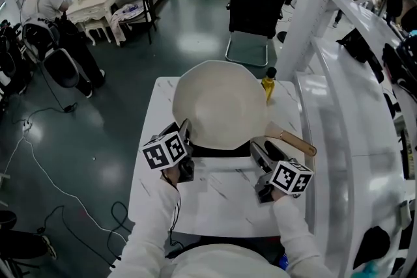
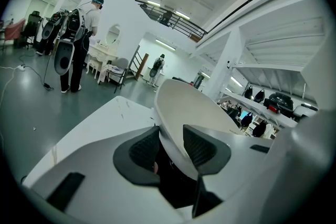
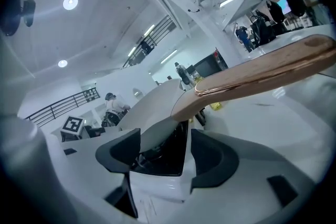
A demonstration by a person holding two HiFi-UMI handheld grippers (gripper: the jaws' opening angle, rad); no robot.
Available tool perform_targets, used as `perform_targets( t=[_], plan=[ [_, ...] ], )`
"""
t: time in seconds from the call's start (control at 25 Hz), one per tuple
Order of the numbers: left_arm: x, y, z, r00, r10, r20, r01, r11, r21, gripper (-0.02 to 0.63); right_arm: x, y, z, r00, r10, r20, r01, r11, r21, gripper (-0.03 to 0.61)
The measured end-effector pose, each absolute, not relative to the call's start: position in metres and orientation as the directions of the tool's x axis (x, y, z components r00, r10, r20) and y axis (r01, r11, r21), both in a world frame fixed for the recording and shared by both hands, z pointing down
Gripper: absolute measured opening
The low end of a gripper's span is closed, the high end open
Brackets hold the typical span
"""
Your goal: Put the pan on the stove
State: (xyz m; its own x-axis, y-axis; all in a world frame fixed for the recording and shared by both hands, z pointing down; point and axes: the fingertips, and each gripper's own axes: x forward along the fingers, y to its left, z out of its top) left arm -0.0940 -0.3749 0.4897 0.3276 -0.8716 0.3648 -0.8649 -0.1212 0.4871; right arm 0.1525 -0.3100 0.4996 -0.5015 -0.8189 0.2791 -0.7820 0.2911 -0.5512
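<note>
A big white pan (image 1: 218, 104) with a wooden handle (image 1: 296, 141) hangs tilted over the far half of the white table (image 1: 215, 202). Under its near edge a black stove (image 1: 218, 152) shows as a dark strip. My left gripper (image 1: 185, 139) is shut on the pan's near-left rim; in the left gripper view the rim (image 2: 173, 134) runs between both pads of that gripper (image 2: 170, 149). My right gripper (image 1: 260, 148) holds the rim where the handle starts. In the right gripper view the handle (image 3: 262, 68) crosses above that gripper (image 3: 163, 152), with the stove (image 3: 168, 162) below.
A yellow oil bottle (image 1: 268, 84) stands at the table's far right corner, behind the pan. White shelving (image 1: 339, 140) runs along the right side. A black chair (image 1: 251, 16) sits beyond the table. People stand by a dressing table (image 1: 91, 0) at far left.
</note>
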Motion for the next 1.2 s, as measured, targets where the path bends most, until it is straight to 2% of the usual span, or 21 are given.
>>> perform_targets(
  t=[0.68, 0.88, 1.2],
  plan=[
    [-0.089, -0.348, 0.481, 0.337, -0.885, 0.322, -0.853, -0.143, 0.501, 0.156, 0.136, -0.288, 0.478, -0.533, -0.810, 0.244, -0.786, 0.367, -0.498, 0.304],
    [-0.096, -0.328, 0.468, 0.330, -0.898, 0.290, -0.865, -0.165, 0.473, 0.151, 0.130, -0.280, 0.472, -0.526, -0.815, 0.244, -0.804, 0.382, -0.456, 0.255],
    [-0.099, -0.299, 0.451, 0.318, -0.914, 0.253, -0.891, -0.196, 0.410, 0.091, 0.122, -0.264, 0.458, -0.505, -0.833, 0.226, -0.826, 0.390, -0.406, 0.178]
  ],
)
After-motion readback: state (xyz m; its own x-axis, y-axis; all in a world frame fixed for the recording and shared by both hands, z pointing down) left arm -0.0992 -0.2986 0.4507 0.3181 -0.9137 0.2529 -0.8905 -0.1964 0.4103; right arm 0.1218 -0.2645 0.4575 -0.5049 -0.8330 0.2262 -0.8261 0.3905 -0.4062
